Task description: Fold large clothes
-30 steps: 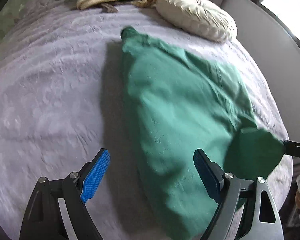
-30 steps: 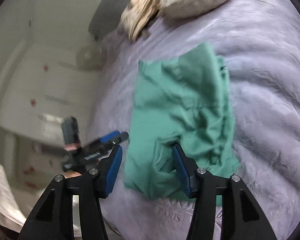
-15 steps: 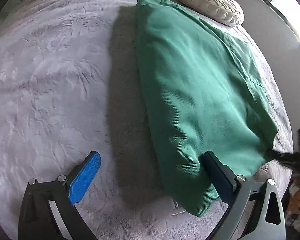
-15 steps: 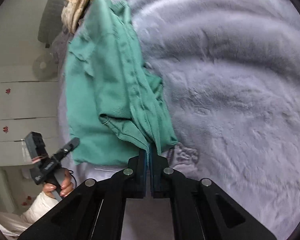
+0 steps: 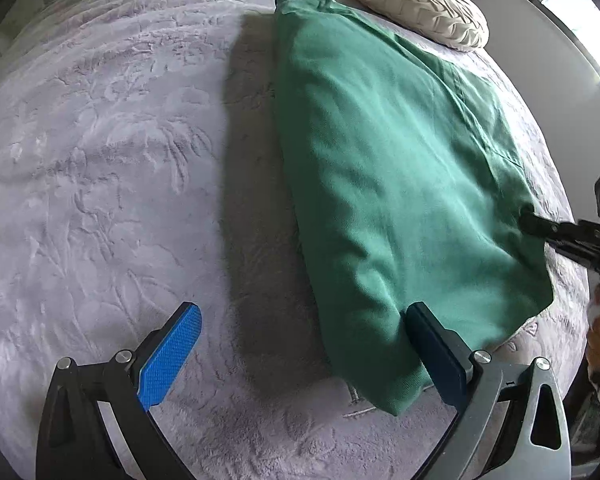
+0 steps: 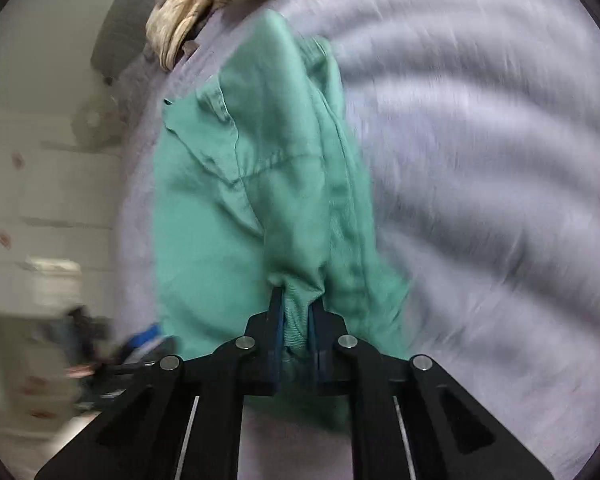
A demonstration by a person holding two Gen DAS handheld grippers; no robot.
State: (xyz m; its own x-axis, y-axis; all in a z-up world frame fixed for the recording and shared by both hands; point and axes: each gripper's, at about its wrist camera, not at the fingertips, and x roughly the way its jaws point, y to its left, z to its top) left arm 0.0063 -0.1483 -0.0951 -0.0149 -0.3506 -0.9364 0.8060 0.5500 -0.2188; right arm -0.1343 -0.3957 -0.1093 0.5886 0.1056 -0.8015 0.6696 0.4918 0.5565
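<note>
The green garment lies folded lengthwise along the bed's right side; the right tool pinches its hem, the left tool spread wide at its near corner

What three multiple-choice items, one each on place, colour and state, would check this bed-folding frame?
1. Where does the round cream cushion lie?
A. at the bed's far end, past the garment
B. between the left gripper's fingers
C. on the floor

2. What colour is the garment?
A. red
B. green
C. white

3. How do the grippers stand?
A. both open
B. left shut, right open
C. left open, right shut on cloth

Key: 1 A, it sits beyond the garment's far end. 2 B, green in both views. 3 C, the left gripper gapes wide; the right gripper pinches a bunched fold.
</note>
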